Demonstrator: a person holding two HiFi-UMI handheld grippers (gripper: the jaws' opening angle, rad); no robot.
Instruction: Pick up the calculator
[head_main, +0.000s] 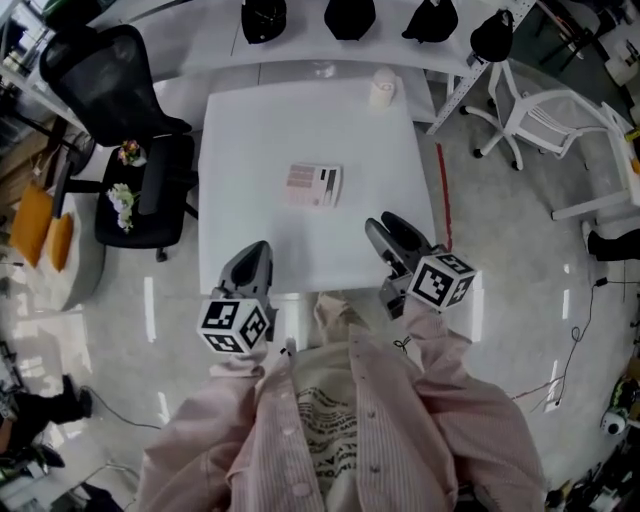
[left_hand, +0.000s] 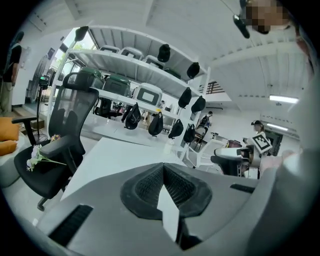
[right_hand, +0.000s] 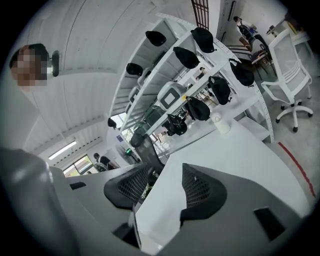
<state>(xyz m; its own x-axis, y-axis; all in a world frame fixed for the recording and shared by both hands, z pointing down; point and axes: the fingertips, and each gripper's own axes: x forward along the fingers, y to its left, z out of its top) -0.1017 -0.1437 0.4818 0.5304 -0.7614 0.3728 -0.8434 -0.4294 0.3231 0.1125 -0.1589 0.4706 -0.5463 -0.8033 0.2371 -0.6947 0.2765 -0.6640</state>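
The flat pinkish-white rectangular calculator (head_main: 313, 185) lies mid-table on the white square table (head_main: 240, 120), well apart from both grippers. A small white cylindrical cup (head_main: 383, 90) stands near the far edge, and a black mesh office chair (head_main: 120, 70) is beside the table's left. The left gripper (head_main: 255, 250) has its jaw tips together, holding nothing. The right gripper (head_main: 388, 225) has its jaws partly apart and empty.

The calculator (head_main: 313, 185), a small flat rectangle with a pale pinkish face, faint rows across it and a darker strip toward its right end, lies flat and slightly askew near the middle of the white desk (head_main: 260, 130), nothing touching it.
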